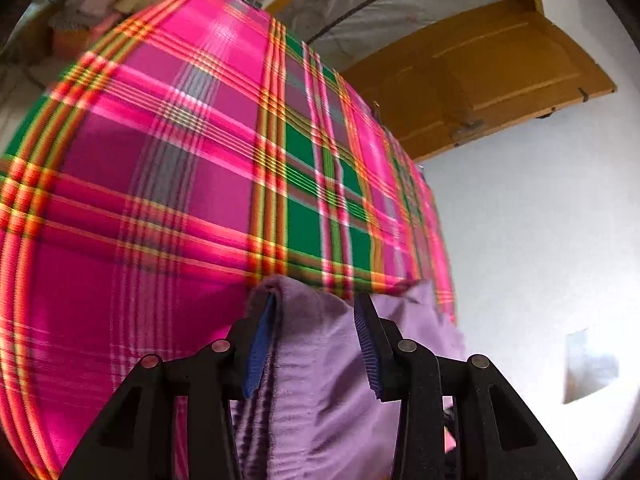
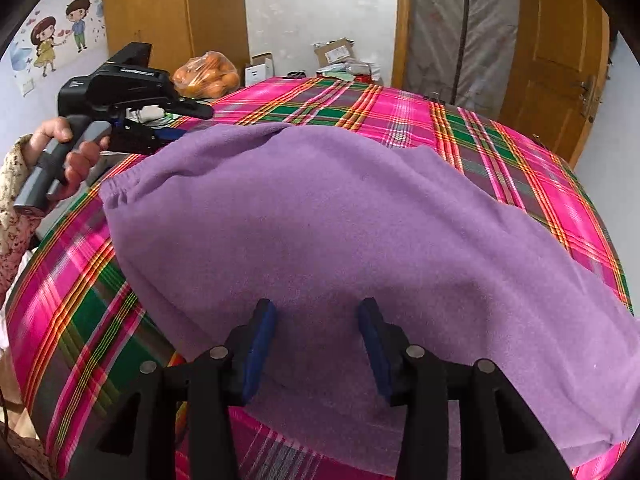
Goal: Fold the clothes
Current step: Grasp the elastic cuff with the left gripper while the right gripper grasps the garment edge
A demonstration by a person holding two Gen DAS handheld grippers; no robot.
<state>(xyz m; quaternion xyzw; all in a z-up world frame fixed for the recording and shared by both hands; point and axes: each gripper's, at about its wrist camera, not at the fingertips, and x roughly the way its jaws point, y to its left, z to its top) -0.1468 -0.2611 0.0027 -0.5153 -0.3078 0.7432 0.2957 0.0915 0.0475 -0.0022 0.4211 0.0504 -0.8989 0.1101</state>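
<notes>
My left gripper [image 1: 316, 340] had a bunched edge of the purple garment [image 2: 340, 220] between its half-spread jaws, though I could not tell whether the pads truly pinched it, while my right gripper [image 2: 316, 344] hovered unclenched just over the near hem, gripping nothing. The garment lay spread across the pink plaid cover [image 2: 500, 152], I judged so it could be folded; beyond stood a wooden door [image 2: 556, 52] and a bag of oranges [image 2: 208, 74]
</notes>
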